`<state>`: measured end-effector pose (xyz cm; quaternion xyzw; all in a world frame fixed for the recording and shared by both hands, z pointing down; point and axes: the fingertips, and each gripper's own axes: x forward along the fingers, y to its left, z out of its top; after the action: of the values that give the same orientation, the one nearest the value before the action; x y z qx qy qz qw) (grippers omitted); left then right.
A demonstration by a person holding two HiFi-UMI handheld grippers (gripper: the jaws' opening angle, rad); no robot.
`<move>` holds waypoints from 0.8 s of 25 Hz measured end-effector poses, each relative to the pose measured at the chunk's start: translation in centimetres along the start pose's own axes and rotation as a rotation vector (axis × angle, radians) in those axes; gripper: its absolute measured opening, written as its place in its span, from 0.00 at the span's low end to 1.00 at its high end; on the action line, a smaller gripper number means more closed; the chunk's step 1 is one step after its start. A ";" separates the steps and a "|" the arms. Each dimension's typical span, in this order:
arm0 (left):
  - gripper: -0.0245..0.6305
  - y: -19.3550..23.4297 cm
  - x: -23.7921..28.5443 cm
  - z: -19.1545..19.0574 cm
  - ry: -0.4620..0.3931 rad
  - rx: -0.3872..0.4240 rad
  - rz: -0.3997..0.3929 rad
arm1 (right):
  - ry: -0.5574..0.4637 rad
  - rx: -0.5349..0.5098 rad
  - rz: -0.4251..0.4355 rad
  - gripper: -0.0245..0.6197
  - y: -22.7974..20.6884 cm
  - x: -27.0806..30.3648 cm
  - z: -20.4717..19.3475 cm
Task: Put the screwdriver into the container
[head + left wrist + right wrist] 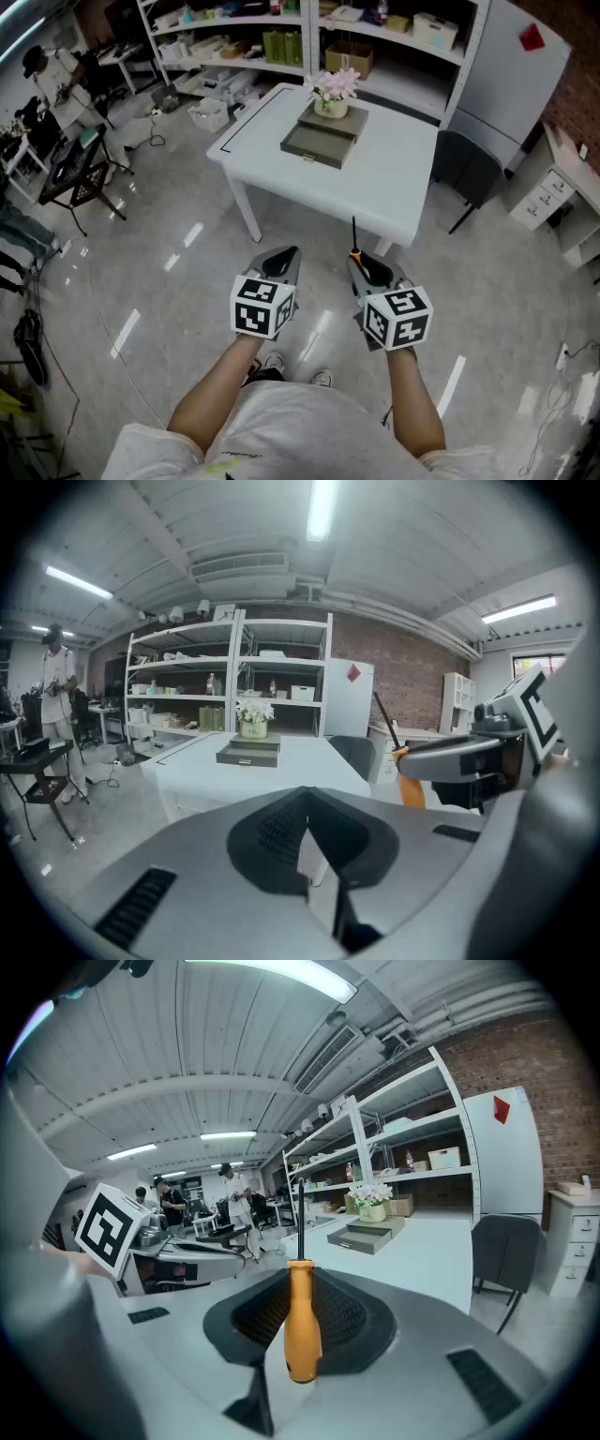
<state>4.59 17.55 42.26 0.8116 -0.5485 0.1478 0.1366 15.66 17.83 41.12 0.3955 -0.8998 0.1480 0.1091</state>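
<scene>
Holding screwdriver (302, 1321) by orange handle in right claw (373, 271), shaft pointing forward. Left claw (312, 841) closed, empty. Container (321, 142) on white surface (398, 183), well apart. Best: step close, lower shaft over container, release low.

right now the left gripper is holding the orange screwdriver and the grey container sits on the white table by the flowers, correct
One slip: the orange screwdriver is in the right gripper, not the left. The right gripper view shows its jaws shut on the handle; the left gripper has its jaws together on nothing. The grey container does sit on the white table by the flowers.
</scene>
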 end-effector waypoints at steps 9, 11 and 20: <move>0.04 -1.3 1.0 -0.3 0.015 0.001 0.005 | 0.018 0.004 0.028 0.15 -1.1 -0.3 -0.9; 0.04 -0.9 1.4 -0.2 0.014 0.000 0.008 | 0.019 0.010 0.033 0.15 -1.3 0.2 -0.9; 0.04 2.3 6.0 0.7 0.017 -0.004 -0.027 | 0.038 0.019 -0.003 0.15 -3.9 4.5 -0.1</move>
<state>4.60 11.38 44.08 0.8173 -0.5366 0.1517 0.1449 15.62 12.25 43.34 0.3951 -0.8956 0.1638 0.1226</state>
